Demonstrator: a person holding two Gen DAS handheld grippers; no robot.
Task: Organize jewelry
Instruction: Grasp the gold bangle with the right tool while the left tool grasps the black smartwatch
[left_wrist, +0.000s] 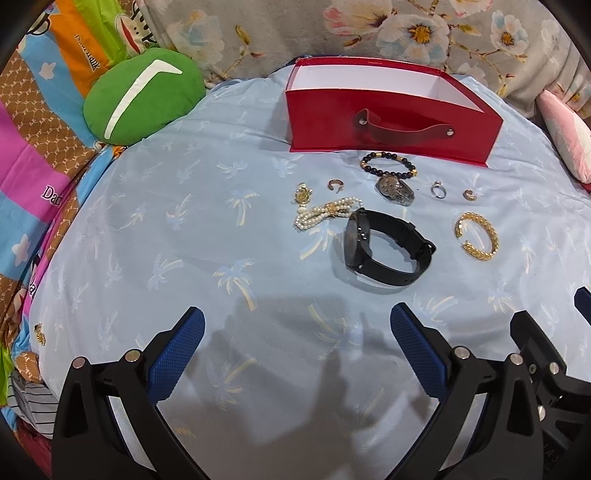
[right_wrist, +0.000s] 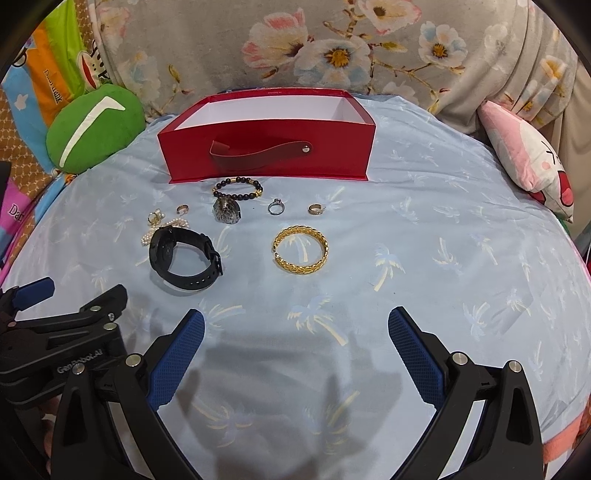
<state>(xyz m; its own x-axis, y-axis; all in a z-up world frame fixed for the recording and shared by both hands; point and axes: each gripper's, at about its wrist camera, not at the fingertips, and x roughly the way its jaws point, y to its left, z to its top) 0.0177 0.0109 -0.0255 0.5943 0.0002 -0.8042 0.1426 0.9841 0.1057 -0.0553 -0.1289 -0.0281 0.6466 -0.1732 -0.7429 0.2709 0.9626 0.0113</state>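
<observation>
Both grippers (left_wrist: 297, 326) (right_wrist: 295, 326) gape; jewelry, perhaps three rings, fronts red box (right_wrist: 266, 147).

We hold our left tool (left_wrist: 297, 328) and right tool (right_wrist: 295, 328) side by side, low and close together, both pointing forward. Each one's 2 blue-padded fingers (right_wrist: 177, 354) are spread wide apart, gripping nothing.

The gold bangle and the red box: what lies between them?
In the right wrist view, two small rings, a silver ring and a gold ring, lie on cloth between the gold bangle and the red box.
</observation>
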